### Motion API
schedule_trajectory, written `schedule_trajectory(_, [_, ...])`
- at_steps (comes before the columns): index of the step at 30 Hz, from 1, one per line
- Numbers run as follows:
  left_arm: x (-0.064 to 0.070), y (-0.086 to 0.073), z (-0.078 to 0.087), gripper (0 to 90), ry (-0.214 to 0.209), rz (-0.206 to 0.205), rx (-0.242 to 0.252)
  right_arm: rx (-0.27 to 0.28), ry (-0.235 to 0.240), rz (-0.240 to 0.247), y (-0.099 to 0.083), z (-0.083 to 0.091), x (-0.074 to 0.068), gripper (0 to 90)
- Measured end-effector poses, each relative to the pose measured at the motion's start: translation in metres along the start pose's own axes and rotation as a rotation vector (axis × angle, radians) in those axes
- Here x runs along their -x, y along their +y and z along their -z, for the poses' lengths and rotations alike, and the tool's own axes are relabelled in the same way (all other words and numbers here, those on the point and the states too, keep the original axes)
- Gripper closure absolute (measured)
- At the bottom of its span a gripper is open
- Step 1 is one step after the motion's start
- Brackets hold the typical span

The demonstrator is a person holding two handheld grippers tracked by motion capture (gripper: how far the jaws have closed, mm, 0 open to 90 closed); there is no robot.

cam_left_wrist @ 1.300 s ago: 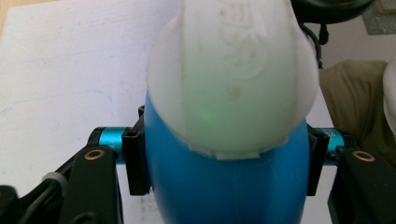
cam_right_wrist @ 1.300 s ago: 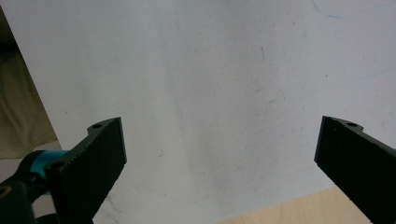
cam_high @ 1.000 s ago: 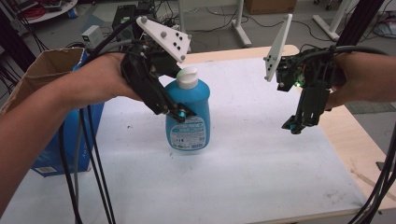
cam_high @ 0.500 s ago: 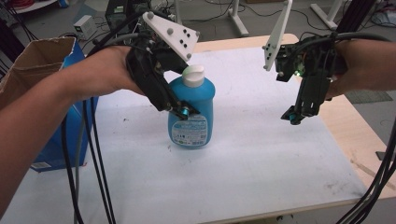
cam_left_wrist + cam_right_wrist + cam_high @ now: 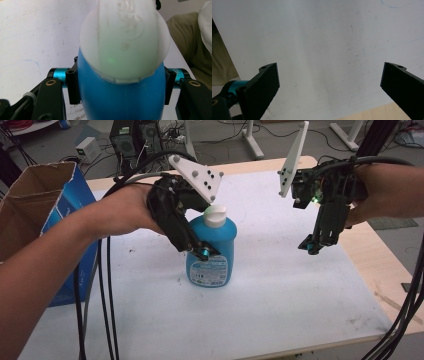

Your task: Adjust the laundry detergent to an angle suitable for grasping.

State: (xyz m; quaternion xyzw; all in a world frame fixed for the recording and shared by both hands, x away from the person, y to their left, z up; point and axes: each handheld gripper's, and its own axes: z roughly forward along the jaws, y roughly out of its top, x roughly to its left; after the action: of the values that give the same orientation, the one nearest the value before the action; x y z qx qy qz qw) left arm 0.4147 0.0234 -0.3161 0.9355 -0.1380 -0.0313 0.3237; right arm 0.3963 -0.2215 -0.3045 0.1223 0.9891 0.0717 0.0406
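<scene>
A blue bottle (image 5: 216, 265) with a white cap (image 5: 216, 216) and a printed label stands upright near the middle of the white table (image 5: 280, 300). My left gripper (image 5: 202, 251) is shut on its body just under the cap, coming in from the left. In the left gripper view the bottle (image 5: 120, 97) sits between both jaws, with the cap (image 5: 125, 40) close to the lens. My right gripper (image 5: 311, 247) hangs open to the right of the bottle, apart from it, pointing down. The right gripper (image 5: 329, 85) holds nothing, with bare table beneath its jaws.
An open cardboard box (image 5: 30, 205) with a blue printed side stands at the table's left edge. The wooden table edge (image 5: 372, 250) runs along the right. Black cables (image 5: 107, 290) trail from the left gripper across the front left. Equipment sits on the floor behind.
My left gripper keeps its hold on the bottle, which has barely shifted. The right gripper has drifted slightly to the left and stays open.
</scene>
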Motion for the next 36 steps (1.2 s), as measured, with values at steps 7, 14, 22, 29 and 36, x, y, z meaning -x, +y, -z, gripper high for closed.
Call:
schedule_trajectory(7, [-0.002,-0.003,0.002,37.8,0.002,0.045,-0.003,0.003,-0.003,0.0,-0.001,0.0,0.0,1.2])
schedule_trajectory(14, [-0.002,-0.004,0.002,37.6,0.001,0.048,-0.011,0.002,0.0,0.009,0.001,-0.001,0.0,1.2])
schedule_trajectory(22, [-0.001,-0.004,0.002,37.2,-0.01,0.042,-0.014,0.006,-0.002,0.008,0.0,-0.001,0.0,1.2])
schedule_trajectory(29, [0.0,-0.01,0.001,25.1,-0.03,0.132,-0.009,0.005,-0.004,0.008,0.0,0.0,-0.001,1.2])
schedule_trajectory(36, [0.001,-0.012,0.012,17.1,0.018,0.206,0.023,0.007,-0.01,0.016,0.0,0.002,-0.004,1.2])
